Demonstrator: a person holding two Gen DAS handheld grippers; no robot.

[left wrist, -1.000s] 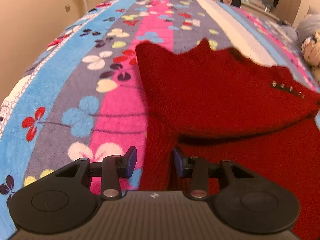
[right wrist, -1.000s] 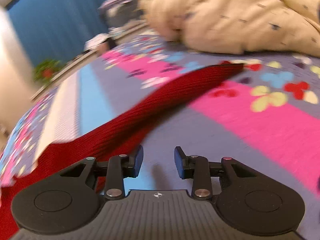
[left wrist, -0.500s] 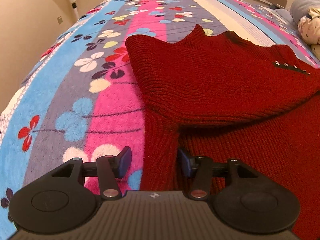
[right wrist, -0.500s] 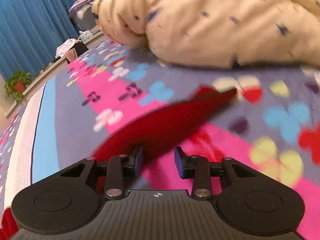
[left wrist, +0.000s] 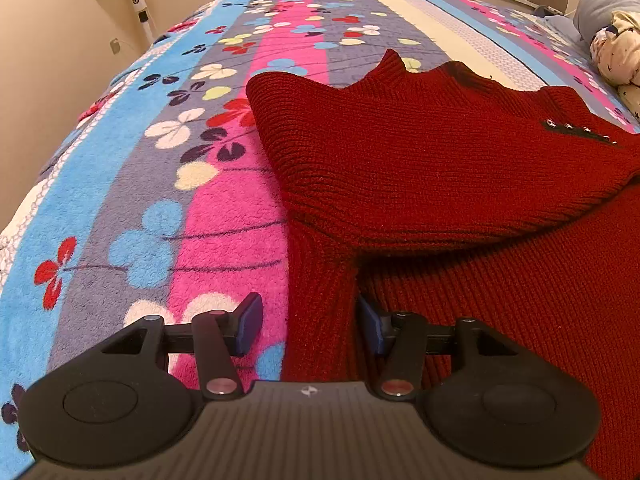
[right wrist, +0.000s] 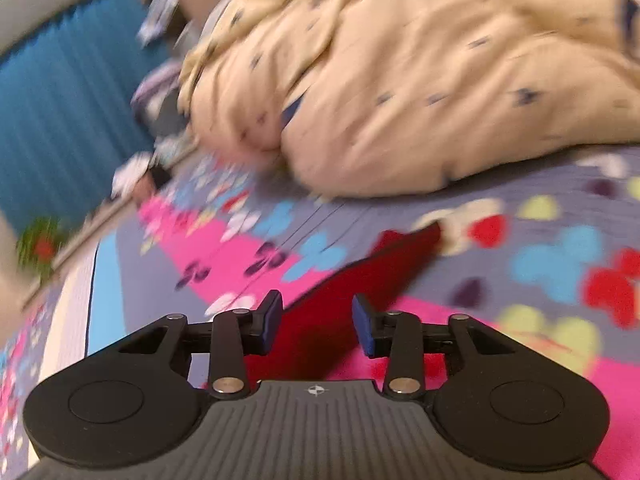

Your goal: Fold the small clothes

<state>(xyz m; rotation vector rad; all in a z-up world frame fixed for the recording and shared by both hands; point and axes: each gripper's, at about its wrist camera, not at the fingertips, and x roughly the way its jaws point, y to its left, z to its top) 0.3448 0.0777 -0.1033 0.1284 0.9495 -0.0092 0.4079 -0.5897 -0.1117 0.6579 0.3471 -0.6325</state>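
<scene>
Both tools gape: left tool (left wrist: 309, 322) straddles the red sweater (left wrist: 440, 168), right tool (right wrist: 317, 322) its sleeve (right wrist: 360, 272).

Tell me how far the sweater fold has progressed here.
Done: one sleeve lies folded across the red ribbed-knit sweater. In hand: the open left hand-held gripper straddles its edge; the open right hand-held gripper straddles the other sleeve. Left: that sleeve and the body fold.

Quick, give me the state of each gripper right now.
Left gripper: open, jaws straddling the edge of the red sweater, not clamped.
Right gripper: open, red sleeve lying between the jaws, not gripped.
</scene>
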